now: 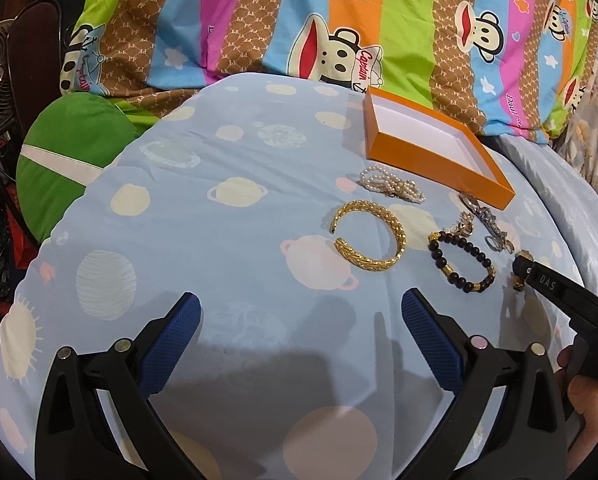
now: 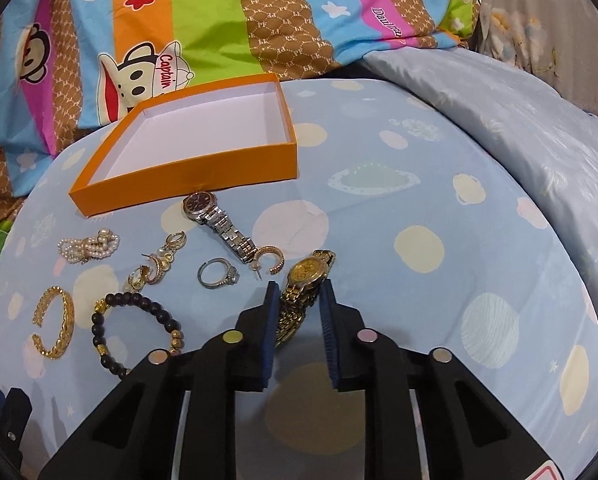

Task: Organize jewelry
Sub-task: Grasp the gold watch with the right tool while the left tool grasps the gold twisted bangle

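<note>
Your right gripper (image 2: 299, 286) straddles the gold watch (image 2: 303, 288), fingers parted on either side of its band; contact seems absent, though the view is tight. Your left gripper (image 1: 301, 314) hangs spread wide over bare blue sheet (image 1: 219, 240). The orange box (image 2: 187, 172) sits at the jewelry's far edge, white interior holding nothing.

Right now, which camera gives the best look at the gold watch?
The right wrist view. There the gold watch lies on the bedsheet between the open fingers of the right gripper, dial and band plain. In the left wrist view that gripper hides nearly all of it; only small gold bits show.
</note>
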{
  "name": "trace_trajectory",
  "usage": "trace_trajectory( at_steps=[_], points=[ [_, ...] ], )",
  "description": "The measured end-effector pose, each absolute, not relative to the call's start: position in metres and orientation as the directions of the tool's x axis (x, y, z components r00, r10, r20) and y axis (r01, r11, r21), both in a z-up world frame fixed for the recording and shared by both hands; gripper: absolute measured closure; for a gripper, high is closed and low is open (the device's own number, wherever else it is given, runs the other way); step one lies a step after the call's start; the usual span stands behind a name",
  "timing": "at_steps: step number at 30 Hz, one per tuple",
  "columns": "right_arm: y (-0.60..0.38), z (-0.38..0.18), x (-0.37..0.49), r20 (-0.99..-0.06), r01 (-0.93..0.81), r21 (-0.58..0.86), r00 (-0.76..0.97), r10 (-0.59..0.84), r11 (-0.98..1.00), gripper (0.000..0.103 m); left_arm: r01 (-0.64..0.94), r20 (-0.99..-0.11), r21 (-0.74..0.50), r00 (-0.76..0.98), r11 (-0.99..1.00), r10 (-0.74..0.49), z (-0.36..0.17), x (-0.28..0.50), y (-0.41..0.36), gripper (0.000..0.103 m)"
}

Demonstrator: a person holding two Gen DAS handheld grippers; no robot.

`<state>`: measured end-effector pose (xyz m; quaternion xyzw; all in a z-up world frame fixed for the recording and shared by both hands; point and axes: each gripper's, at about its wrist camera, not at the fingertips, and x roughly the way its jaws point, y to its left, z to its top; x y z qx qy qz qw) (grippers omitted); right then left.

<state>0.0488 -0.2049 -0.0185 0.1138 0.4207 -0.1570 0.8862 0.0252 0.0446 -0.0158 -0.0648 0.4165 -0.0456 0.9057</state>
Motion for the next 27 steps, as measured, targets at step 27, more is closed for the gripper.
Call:
trace_trajectory(
  at_steps=[27],
  points=[
    [-0.229, -0.022, 0.036, -0.778, 0.286, 0.129, 0.623, -0.082, 0.950, 0.090, 0.184, -0.805, -0.025, 0.580, 0.983, -0.129, -0.026, 0.097, -0.004, 0.021]
  ],
)
